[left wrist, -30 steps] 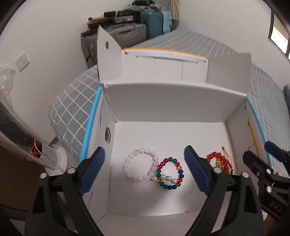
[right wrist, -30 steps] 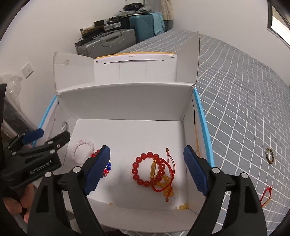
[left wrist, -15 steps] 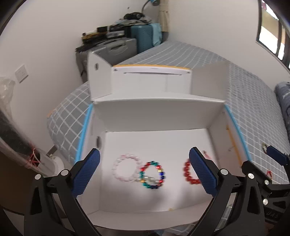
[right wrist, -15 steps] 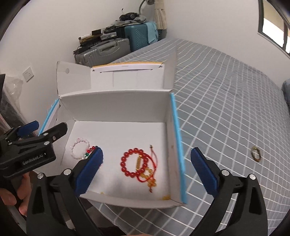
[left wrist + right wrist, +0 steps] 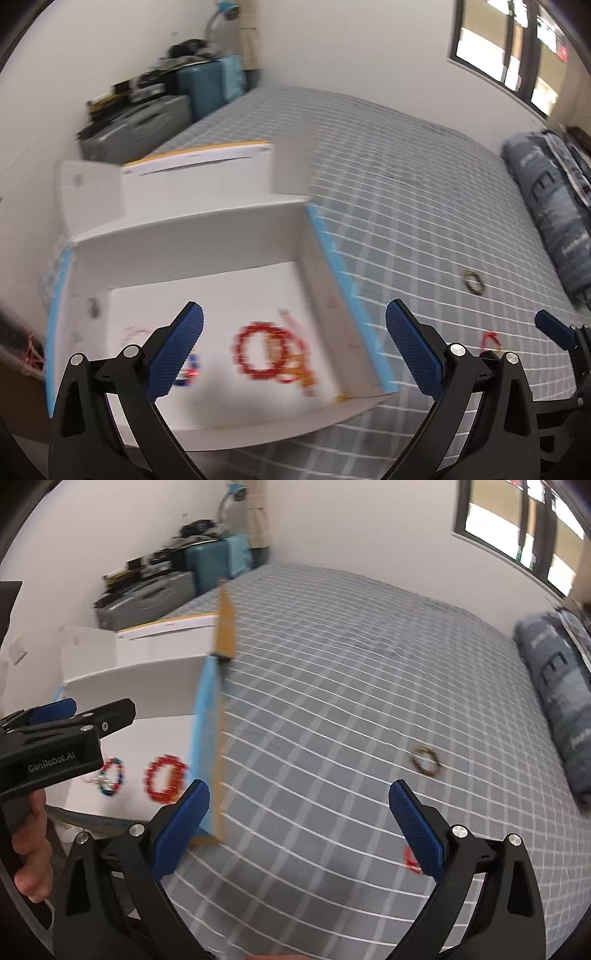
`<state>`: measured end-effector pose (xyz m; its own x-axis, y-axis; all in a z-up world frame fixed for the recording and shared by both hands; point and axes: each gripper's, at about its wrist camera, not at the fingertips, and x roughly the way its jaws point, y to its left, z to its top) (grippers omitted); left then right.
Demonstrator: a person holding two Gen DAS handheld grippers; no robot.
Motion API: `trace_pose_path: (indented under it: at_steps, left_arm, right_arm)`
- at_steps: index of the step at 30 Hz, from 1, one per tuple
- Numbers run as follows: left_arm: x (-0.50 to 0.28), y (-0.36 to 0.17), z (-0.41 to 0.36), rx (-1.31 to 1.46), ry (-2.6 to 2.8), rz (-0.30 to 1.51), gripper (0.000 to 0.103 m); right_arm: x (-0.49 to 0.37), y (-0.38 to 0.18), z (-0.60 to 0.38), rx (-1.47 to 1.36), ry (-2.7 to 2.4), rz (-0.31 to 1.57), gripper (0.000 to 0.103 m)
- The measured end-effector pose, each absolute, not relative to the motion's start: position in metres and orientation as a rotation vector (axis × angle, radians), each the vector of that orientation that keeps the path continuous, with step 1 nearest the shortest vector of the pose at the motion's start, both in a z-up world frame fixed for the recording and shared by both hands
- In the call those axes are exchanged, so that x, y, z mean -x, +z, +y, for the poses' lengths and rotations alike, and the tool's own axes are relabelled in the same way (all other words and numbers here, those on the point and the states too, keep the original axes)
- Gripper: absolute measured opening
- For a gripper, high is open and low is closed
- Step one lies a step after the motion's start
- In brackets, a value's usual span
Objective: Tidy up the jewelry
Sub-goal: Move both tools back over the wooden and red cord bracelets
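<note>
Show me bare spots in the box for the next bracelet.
Free: the box floor along its back wall, above the beads. Crowded: the front strip, where the red bracelet, a blue-beaded one and a pale one lie. Outside, the bed is mostly bare.

We've got a grey bedspread with a thin white grid (image 5: 332,701) over the whole bed. The open cardboard box (image 5: 207,236) is white inside with light blue along its side edges and a yellow strip on the far flap. In it, a red bead bracelet (image 5: 258,350) and a multicolour one in red, blue and green (image 5: 110,775). Out on the bed, a dark brownish bracelet (image 5: 426,762) and a small red cord one (image 5: 489,339). Fingers (image 5: 181,830) on both tools are black with blue textured pads.
</note>
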<state>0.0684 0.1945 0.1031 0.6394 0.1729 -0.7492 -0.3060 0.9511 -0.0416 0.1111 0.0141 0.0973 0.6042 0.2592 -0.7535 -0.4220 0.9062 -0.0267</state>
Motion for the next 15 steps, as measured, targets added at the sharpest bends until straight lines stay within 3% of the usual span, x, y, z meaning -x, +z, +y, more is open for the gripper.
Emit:
trace_pose_path:
  at_steps: [15]
  left_arm:
    - [-0.166,0.061,0.061,0.129,0.080,0.915,0.097]
  right_arm:
    - [-0.164,0.043,-0.117,0.011,0.196,1.006,0.094]
